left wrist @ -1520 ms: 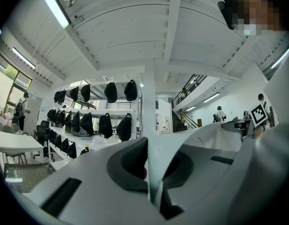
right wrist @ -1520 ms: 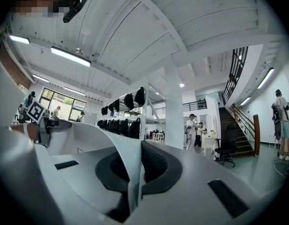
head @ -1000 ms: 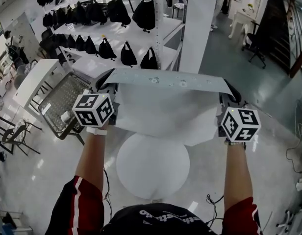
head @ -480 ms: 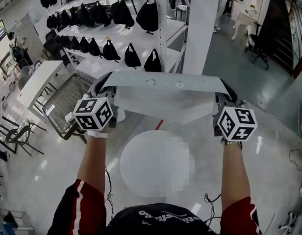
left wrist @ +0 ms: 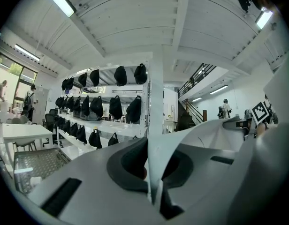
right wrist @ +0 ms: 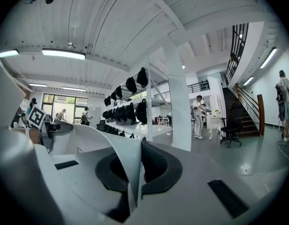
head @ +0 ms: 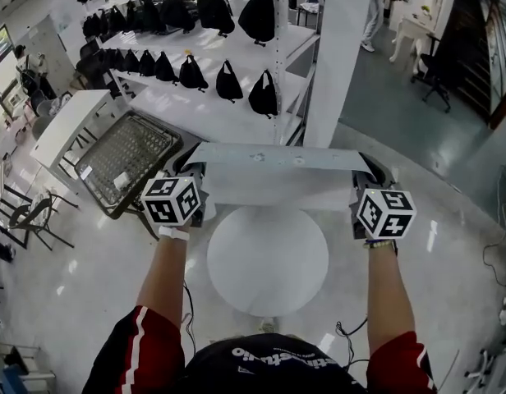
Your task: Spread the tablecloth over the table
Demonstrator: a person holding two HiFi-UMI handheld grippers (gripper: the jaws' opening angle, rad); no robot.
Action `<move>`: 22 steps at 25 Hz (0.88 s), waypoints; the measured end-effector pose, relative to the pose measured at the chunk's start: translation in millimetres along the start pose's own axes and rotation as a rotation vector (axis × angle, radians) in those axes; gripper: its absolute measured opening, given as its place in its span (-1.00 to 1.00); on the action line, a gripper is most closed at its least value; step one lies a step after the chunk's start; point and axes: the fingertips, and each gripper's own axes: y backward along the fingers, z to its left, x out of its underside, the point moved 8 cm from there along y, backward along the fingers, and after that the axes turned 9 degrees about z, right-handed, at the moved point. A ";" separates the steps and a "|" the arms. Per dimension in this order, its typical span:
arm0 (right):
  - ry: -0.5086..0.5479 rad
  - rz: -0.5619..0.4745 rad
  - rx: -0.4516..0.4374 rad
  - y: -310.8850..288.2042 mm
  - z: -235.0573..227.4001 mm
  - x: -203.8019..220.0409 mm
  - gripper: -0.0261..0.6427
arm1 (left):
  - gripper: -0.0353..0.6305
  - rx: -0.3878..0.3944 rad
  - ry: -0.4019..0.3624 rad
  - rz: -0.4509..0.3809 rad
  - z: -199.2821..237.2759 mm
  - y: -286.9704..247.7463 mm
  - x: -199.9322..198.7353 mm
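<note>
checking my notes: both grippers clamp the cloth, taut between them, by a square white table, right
Not quite: the table is round, not square, as the head view shows. The left gripper and right gripper do clamp the cloth, taut between them.

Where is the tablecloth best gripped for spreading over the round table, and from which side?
At the two ends of its top edge, as the left gripper and right gripper do now, coming from the person's side. The tablecloth is thin and limp; pinched there, its edge stretches straight, wider than the table.

red sleeves (head: 144, 347), black-white marker cubes (head: 171, 200)
</note>
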 end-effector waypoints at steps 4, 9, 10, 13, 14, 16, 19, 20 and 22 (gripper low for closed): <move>-0.011 0.028 0.004 21.8 20.0 17.5 -0.84 | -0.84 0.019 0.009 0.027 0.3 27.4 21.9; -0.050 0.059 0.019 55.8 43.1 44.8 -0.84 | -0.84 0.051 0.004 0.061 -4.0 64.0 49.0; -0.057 0.069 0.024 61.5 47.7 52.0 -0.84 | -0.83 0.058 0.012 0.073 -4.4 69.5 56.4; -0.074 0.106 0.032 77.0 63.2 74.7 -0.84 | -0.83 0.072 0.040 0.117 -4.1 86.6 80.4; -0.079 0.119 0.034 82.0 67.6 82.7 -0.84 | -0.83 0.075 0.041 0.131 -4.5 92.2 88.2; -0.089 0.146 0.039 92.8 75.5 99.0 -0.84 | -0.83 0.079 0.025 0.160 -7.0 103.6 103.9; -0.096 0.192 0.045 108.5 87.1 123.3 -0.84 | -0.82 0.101 0.023 0.204 -9.9 121.3 127.7; -0.097 0.207 0.048 112.7 91.2 131.4 -0.84 | -0.81 0.111 0.033 0.219 -9.8 126.6 135.7; -0.087 0.243 0.059 119.9 100.0 147.9 -0.84 | -0.78 0.124 0.058 0.252 -9.5 136.4 151.7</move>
